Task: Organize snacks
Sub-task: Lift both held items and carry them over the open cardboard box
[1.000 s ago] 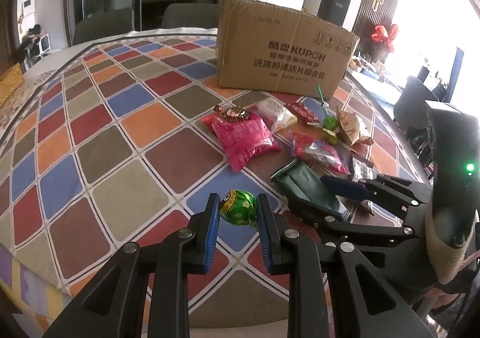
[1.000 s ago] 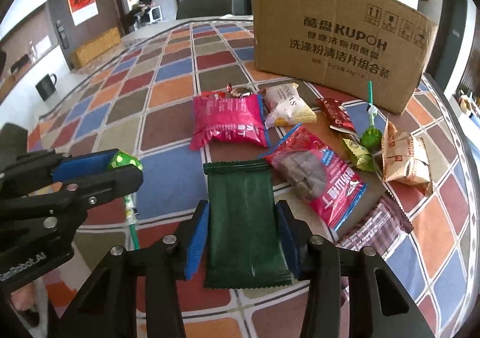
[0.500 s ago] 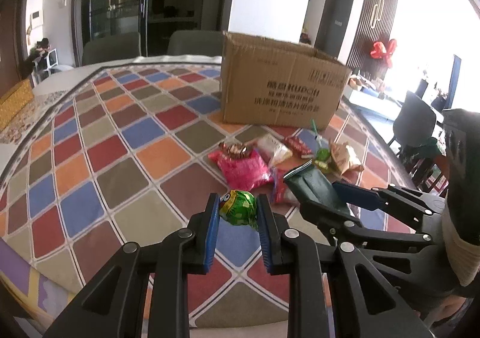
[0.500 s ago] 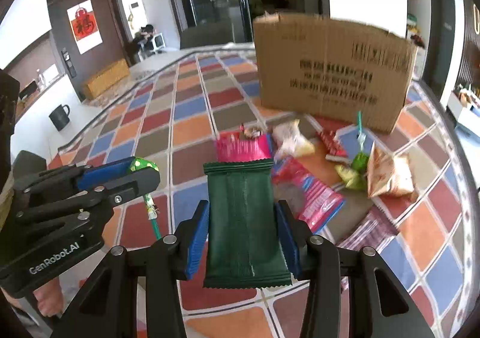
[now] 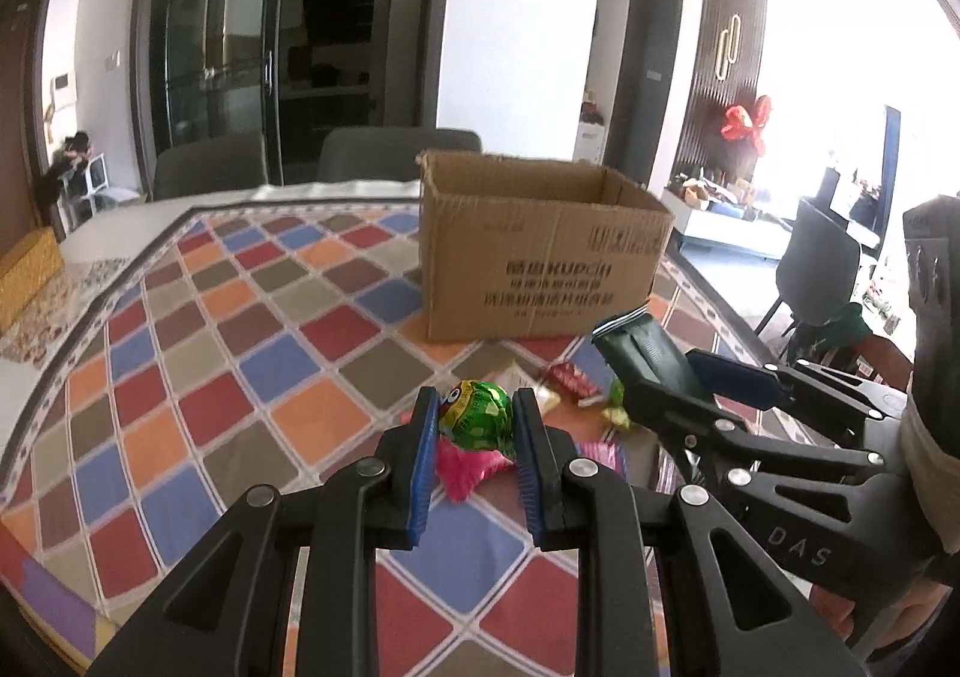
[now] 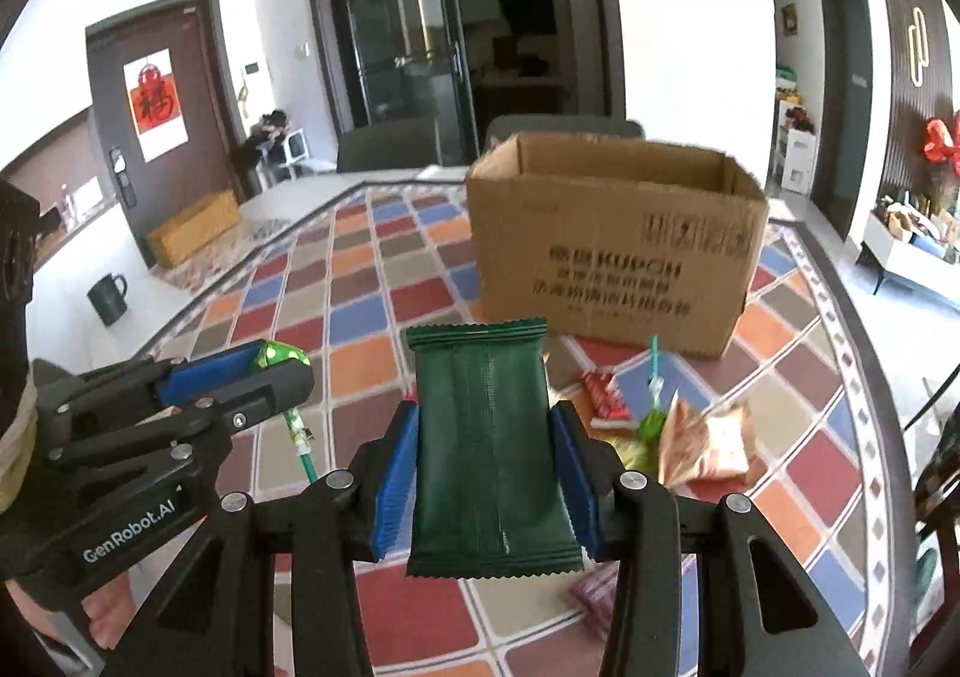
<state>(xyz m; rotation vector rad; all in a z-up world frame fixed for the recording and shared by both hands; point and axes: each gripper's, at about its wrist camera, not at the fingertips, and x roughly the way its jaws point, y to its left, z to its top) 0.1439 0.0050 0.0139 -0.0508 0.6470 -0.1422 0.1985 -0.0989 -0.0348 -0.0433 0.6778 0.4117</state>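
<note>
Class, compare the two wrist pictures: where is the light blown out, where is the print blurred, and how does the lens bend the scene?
Left wrist view: the windows at the right edge are washed out to white; the print on the cardboard box is soft; the tablecloth pattern curves with the fisheye. Right wrist view: the box lettering is smeared, and the green packet stays sharp.

Right claw (image 6: 483, 473) clamped on dark green packet (image 6: 489, 449), raised above checkered table (image 6: 360, 317); open cardboard box (image 6: 612, 257) beyond.

One cardboard box (image 6: 612, 251), two lollipops (image 5: 475, 416), one dark green packet (image 6: 489, 455), one mug (image 6: 108, 297).
</note>
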